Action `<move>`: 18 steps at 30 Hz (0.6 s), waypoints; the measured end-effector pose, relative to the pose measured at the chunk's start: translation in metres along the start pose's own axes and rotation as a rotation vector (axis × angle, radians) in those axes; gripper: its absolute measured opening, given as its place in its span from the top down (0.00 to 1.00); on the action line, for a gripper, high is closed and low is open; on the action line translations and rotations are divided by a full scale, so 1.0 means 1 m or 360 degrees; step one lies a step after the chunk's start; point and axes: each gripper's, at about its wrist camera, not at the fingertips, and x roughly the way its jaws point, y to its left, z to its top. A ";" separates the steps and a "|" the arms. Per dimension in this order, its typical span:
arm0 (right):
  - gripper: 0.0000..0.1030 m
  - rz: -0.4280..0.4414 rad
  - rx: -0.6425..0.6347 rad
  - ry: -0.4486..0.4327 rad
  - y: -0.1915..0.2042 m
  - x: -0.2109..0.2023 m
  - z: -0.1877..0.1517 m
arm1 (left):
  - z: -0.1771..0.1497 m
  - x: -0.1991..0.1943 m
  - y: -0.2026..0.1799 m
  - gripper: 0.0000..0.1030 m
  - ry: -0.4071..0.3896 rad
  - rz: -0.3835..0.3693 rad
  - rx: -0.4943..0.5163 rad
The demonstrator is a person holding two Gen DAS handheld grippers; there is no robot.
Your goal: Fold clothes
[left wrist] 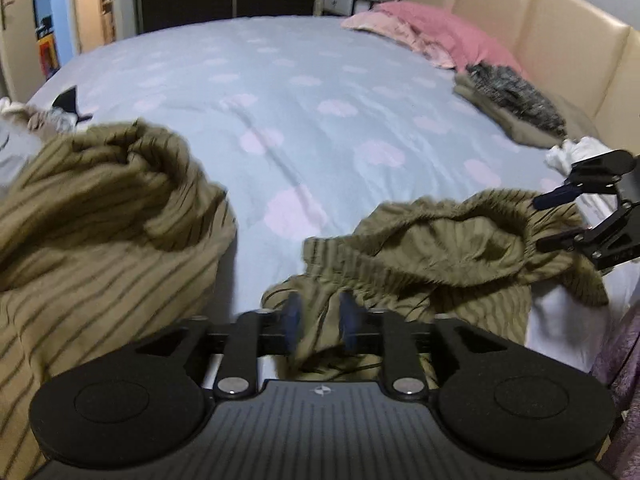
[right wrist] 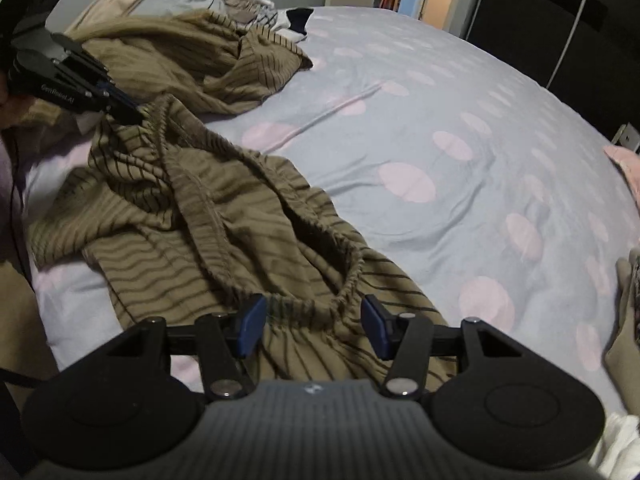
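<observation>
Your left tool [left wrist: 319,326] pinches the crumpled striped trousers [right wrist: 224,216] at one waistband end; your right tool [right wrist: 312,326] gapes wide at the other, gripping nothing. They lie unfolded on the bed [right wrist: 460,120], with folded clothes [left wrist: 516,108] stacked beyond.

Trousers [right wrist: 208,216] on bed [right wrist: 440,120] near edge, second garment [left wrist: 92,216] to left, pillow [left wrist: 452,32] at headboard [left wrist: 560,28].

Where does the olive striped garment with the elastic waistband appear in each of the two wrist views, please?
Left wrist view: the olive striped garment lies lower centre to right, its near edge between the left gripper fingers.
Right wrist view: it runs from upper left to bottom centre, waistband before the open right gripper.
Shared landmark: the dotted bedspread.
</observation>
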 end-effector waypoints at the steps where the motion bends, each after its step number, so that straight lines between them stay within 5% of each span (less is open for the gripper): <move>1: 0.45 0.0003 -0.0013 0.0006 0.001 0.001 0.000 | 0.002 -0.002 -0.002 0.55 -0.0023 -0.0004 0.0037; 8: 0.38 0.0041 -0.0080 0.0054 0.002 0.009 -0.001 | 0.024 0.022 -0.001 0.46 0.0123 -0.0038 0.0325; 18: 0.37 0.0201 -0.0041 0.0054 -0.018 0.031 0.001 | 0.032 0.080 0.025 0.44 0.0315 -0.0318 0.0162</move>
